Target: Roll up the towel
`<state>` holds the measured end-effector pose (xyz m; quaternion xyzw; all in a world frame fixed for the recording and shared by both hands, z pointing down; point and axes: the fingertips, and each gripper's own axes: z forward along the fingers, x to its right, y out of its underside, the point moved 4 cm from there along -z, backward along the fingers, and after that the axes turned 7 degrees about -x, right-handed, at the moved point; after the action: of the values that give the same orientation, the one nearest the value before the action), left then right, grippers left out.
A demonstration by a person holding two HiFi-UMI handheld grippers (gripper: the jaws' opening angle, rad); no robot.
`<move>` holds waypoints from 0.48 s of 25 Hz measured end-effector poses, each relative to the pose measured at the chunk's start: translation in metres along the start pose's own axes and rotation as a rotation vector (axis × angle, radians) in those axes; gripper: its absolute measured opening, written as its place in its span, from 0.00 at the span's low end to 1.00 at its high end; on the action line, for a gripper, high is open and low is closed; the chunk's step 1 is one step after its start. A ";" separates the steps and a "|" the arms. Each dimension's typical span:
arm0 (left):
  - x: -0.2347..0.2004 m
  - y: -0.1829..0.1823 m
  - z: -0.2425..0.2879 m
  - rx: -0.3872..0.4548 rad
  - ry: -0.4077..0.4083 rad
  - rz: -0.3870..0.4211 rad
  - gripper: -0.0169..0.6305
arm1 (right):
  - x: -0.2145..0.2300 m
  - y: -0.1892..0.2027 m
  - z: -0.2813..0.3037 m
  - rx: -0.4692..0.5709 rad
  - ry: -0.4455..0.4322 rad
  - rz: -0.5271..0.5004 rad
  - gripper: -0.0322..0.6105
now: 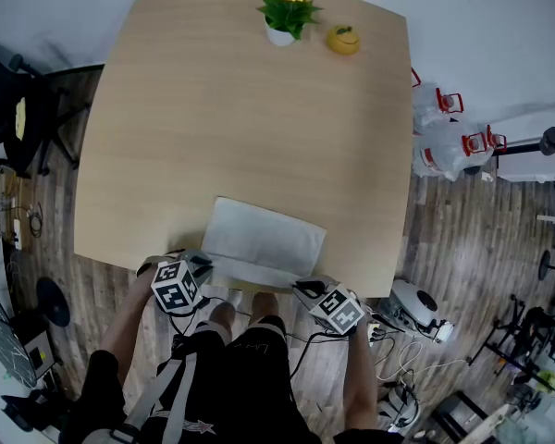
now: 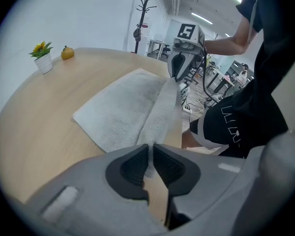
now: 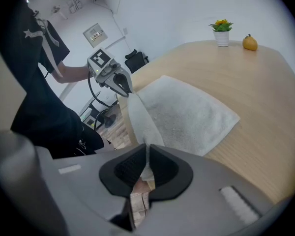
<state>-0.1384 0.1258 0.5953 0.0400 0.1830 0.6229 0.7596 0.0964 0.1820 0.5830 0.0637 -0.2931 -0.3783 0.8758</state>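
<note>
A white towel lies on the near edge of the wooden table, its near edge lifted off the top. My left gripper is shut on the towel's near left corner. My right gripper is shut on the near right corner. Between the two grippers the lifted edge hangs as a taut strip. In the left gripper view the right gripper shows at the strip's far end. The left gripper shows likewise in the right gripper view. The rest of the towel lies flat.
A small potted plant and a yellow fruit stand at the table's far edge. The person's legs are against the near edge. Chairs, cables and equipment stand on the floor around the table.
</note>
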 end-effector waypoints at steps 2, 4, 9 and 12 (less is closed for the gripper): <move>-0.005 -0.004 -0.002 0.006 -0.005 -0.002 0.09 | 0.005 -0.002 -0.003 0.008 0.006 0.002 0.09; -0.010 -0.010 -0.003 0.013 -0.011 -0.004 0.09 | 0.010 -0.004 -0.006 0.014 0.009 0.004 0.09; -0.025 -0.021 -0.004 0.020 -0.035 -0.005 0.09 | 0.024 -0.009 -0.012 0.031 0.015 0.003 0.09; -0.033 -0.026 -0.002 0.011 -0.041 -0.003 0.09 | 0.032 -0.013 -0.014 0.036 0.016 0.002 0.09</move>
<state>-0.1202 0.0877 0.5934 0.0567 0.1706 0.6197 0.7639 0.1135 0.1491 0.5820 0.0823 -0.2931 -0.3715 0.8771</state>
